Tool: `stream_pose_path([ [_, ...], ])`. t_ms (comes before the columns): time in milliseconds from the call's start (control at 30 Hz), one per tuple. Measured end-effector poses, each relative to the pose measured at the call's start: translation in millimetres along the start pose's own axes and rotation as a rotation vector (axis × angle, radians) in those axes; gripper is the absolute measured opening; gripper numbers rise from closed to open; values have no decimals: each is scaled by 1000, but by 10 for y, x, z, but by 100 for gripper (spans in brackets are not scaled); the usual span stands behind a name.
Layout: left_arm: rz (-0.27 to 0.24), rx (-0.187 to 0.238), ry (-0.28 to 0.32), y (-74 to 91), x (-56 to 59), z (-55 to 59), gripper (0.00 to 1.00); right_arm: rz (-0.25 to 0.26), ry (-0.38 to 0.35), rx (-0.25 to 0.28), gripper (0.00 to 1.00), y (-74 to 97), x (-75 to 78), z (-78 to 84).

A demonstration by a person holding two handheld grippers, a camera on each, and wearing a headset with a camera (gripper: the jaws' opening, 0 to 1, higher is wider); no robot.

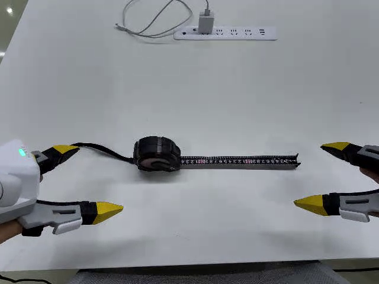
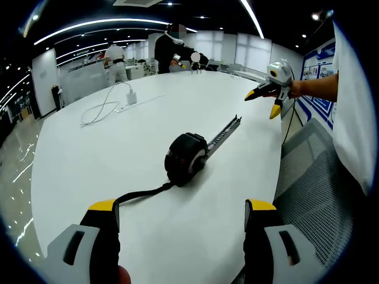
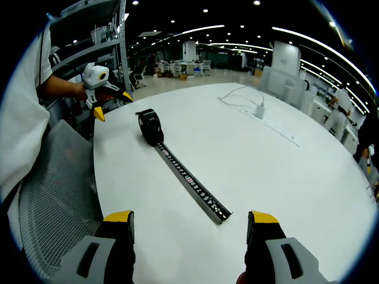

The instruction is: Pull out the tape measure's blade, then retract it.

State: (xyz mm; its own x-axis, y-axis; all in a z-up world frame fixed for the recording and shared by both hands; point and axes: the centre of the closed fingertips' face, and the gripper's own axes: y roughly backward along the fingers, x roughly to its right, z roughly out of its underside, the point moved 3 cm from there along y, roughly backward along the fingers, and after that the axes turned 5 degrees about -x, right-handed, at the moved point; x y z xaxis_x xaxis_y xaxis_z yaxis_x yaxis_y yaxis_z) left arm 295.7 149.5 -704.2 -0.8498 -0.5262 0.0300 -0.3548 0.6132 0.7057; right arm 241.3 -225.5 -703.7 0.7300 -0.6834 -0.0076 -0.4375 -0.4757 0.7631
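A black tape measure [image 1: 156,154] lies on the white table [image 1: 189,77], with its blade [image 1: 240,161] pulled out to the right and its black strap [image 1: 103,149] trailing left. The blade's end hook [image 1: 296,160] rests on the table. My left gripper [image 1: 93,178] hovers open at the left, apart from the case [image 2: 186,158]; its far tip is near the strap's end [image 2: 142,193]. My right gripper [image 1: 323,175] stands open at the right, just beyond the blade's tip [image 3: 222,214], holding nothing. The case [image 3: 150,126] shows at the far end of the blade in the right gripper view.
A white power strip [image 1: 228,32] with a charger [image 1: 205,23] and grey cable [image 1: 151,21] lies at the table's far edge. A mesh chair [image 3: 53,201] stands at the near edge. People [image 2: 172,50] stand far off in the room.
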Motion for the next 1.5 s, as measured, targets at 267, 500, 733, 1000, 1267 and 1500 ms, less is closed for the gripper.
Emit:
stream_pose_path([
  [267,-22,21,42,67,48,91,90,20,-27,14,81,58,-44,54],
  [500,-51,36,71,104,97,156,92,28,-47,24,85,79,-107,91],
  [733,-84,48,110,161,90,260,94,32,-65,31,90,94,-184,159],
  [1000,-130,62,135,270,94,358,95,40,-98,39,94,102,-267,266],
  [1267,-138,74,156,279,142,397,97,53,-121,54,96,123,-309,314],
  [1500,-137,82,149,251,172,359,97,52,-128,51,96,125,-321,333],
])
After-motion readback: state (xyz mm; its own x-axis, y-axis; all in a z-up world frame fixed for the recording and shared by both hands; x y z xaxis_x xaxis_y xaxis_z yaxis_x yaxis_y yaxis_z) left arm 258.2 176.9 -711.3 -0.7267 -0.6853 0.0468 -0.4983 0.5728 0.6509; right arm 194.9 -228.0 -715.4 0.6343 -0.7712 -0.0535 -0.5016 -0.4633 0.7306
